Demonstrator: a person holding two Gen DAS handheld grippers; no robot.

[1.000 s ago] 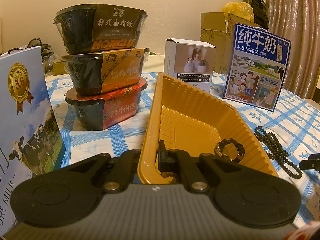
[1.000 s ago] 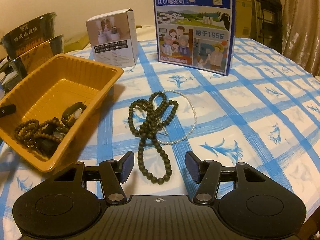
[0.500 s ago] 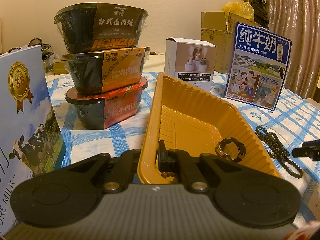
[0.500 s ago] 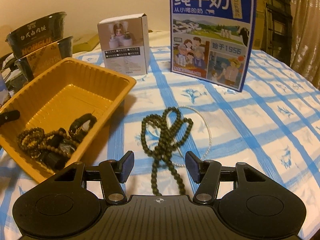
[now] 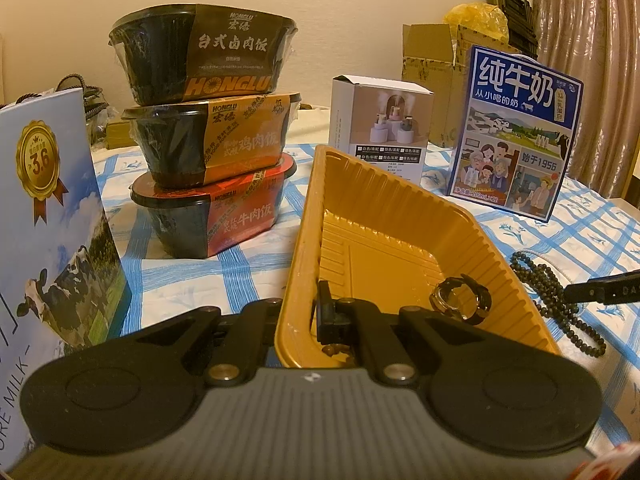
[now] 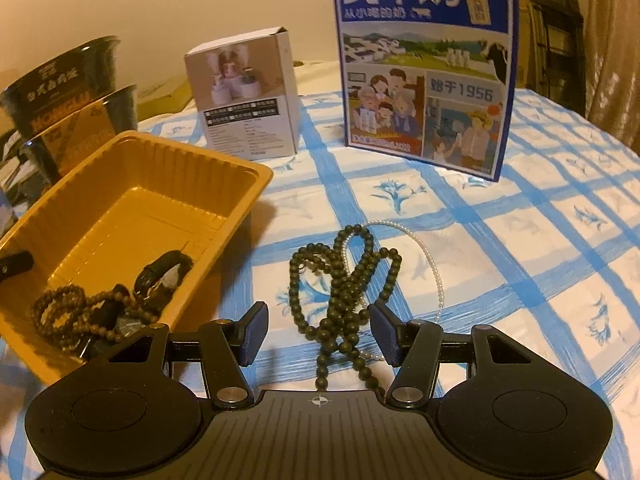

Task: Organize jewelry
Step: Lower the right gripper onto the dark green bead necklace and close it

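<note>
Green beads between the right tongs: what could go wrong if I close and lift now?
1. The green beads lie tangled over the thin pearl strand; a pinch may drag the pearls up too, or catch only one loop.
2. The long strand could snag on the tray rim and spill outside when carried over.
3. The left tongs are shut on the tray wall; a tug could tip it, spilling the watch.

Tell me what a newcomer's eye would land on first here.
The yellow tray at left, its rim clamped by the left gripper, already holds jewelry. Beside it on the blue-checked cloth, the dark bead necklace lies between the open right gripper's fingers. Behind stands a bright blue milk carton.
</note>
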